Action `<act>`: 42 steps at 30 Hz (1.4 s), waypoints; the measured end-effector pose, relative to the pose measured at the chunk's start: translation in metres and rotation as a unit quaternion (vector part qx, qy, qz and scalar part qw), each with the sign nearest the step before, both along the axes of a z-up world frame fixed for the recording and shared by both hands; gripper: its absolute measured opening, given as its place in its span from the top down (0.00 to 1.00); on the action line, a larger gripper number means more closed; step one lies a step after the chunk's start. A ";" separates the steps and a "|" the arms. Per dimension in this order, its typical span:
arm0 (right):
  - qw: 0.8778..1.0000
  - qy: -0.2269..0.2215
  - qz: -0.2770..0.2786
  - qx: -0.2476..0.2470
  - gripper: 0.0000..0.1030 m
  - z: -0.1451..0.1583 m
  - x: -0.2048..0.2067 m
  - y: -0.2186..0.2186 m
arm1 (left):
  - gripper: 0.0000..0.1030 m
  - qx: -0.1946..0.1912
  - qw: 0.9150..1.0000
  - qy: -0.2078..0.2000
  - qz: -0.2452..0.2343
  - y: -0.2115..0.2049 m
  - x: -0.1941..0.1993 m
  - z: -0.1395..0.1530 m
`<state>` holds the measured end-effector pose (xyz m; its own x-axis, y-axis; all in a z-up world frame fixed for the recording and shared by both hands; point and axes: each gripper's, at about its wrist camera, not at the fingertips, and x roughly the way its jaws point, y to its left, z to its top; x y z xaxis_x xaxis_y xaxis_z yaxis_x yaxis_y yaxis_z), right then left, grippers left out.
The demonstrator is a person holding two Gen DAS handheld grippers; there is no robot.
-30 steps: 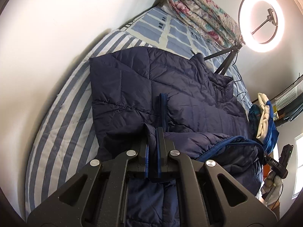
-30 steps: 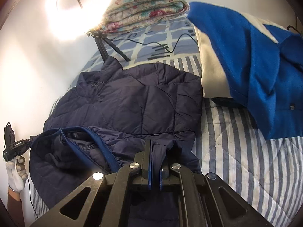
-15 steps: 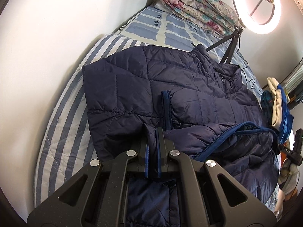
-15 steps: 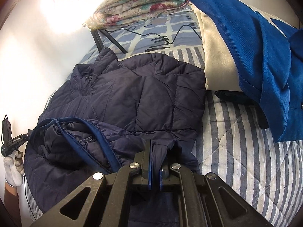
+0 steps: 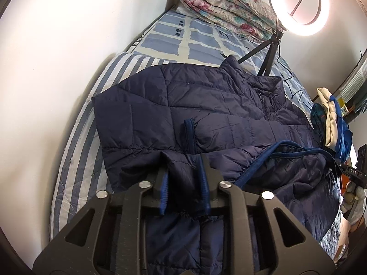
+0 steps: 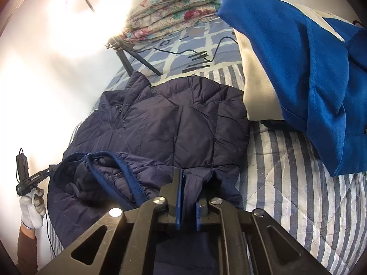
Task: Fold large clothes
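Observation:
A navy quilted jacket (image 5: 206, 105) lies spread on the striped bed sheet (image 5: 75, 155), its near hem folded up over the body and a sleeve cuff (image 5: 189, 133) lying across the middle. My left gripper (image 5: 183, 160) is opening, and a loose fold of the hem stands between its parted blue pads. In the right wrist view the jacket (image 6: 172, 119) shows its blue-edged lining at the left. My right gripper (image 6: 189, 188) is also opening, with a narrow fold of the hem hanging between its fingers.
A ring light (image 5: 298, 2) on a tripod (image 5: 268, 52) stands at the bed's head, beside a folded floral quilt (image 5: 224, 6), with a cable trailing. Blue and cream clothes (image 6: 309, 68) are piled right of the jacket. A gloved hand (image 6: 31, 204) holds the other gripper's handle.
Both grippers were shut on the jacket's hem and now have their jaws parted around it. The left view has rolled and shifted slightly; the jacket lies as before.

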<state>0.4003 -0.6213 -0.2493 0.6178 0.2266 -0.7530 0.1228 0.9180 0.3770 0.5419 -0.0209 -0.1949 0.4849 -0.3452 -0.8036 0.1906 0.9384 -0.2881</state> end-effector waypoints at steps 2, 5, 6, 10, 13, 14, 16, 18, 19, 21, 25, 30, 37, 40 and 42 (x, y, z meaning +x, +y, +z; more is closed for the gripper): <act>1.000 -0.002 0.000 0.005 0.86 0.001 -0.001 -0.001 | 0.63 -0.003 1.000 -0.001 0.000 0.000 0.001 0.002; 1.000 -0.004 -0.003 0.012 0.77 0.004 -0.001 -0.002 | 0.50 -0.015 1.000 0.000 -0.002 0.002 0.001 0.004; 1.000 -0.006 -0.001 0.012 0.75 0.005 -0.002 -0.002 | 0.44 -0.016 1.000 -0.001 -0.003 0.003 0.001 0.006; 0.999 -0.034 0.006 -0.023 0.45 0.019 -0.013 -0.001 | 0.30 -0.013 1.000 -0.019 0.005 0.015 0.001 0.017; 0.997 -0.065 -0.008 -0.041 0.29 0.032 -0.028 -0.009 | 0.28 -0.020 0.999 -0.030 0.015 0.036 0.000 0.027; 0.997 -0.069 -0.007 -0.036 0.29 0.033 -0.032 -0.012 | 0.28 -0.018 0.999 -0.032 0.014 0.042 -0.001 0.028; 0.997 -0.068 -0.005 -0.044 0.29 0.034 -0.037 -0.015 | 0.28 -0.003 0.999 -0.037 0.004 0.047 -0.004 0.028; 0.997 -0.056 -0.003 -0.059 0.29 0.029 -0.040 -0.017 | 0.28 0.024 0.999 -0.033 -0.007 0.045 -0.005 0.022; 0.997 -0.049 -0.004 -0.059 0.29 0.025 -0.039 -0.017 | 0.28 0.032 0.999 -0.029 -0.007 0.043 -0.004 0.018; 0.998 -0.045 -0.006 -0.051 0.29 0.019 -0.037 -0.018 | 0.28 0.035 0.999 -0.019 -0.015 0.036 0.001 0.010; 0.998 -0.035 -0.006 -0.046 0.33 0.008 -0.026 -0.015 | 0.34 0.018 1.000 -0.010 -0.011 0.024 0.016 -0.003; 0.998 -0.023 0.007 -0.052 0.35 0.002 -0.010 -0.009 | 0.49 0.005 1.000 0.017 -0.016 0.011 0.034 -0.020; 0.999 0.011 0.009 -0.047 0.60 -0.016 0.014 -0.008 | 0.81 0.034 0.999 0.017 -0.018 -0.001 0.035 -0.028; 0.998 0.019 0.015 -0.063 0.90 -0.019 0.016 -0.001 | 0.93 0.042 0.999 0.007 -0.014 -0.001 0.032 -0.025; 0.996 0.017 0.017 -0.081 0.97 -0.017 0.014 0.004 | 0.96 0.044 0.999 0.002 -0.012 0.000 0.031 -0.023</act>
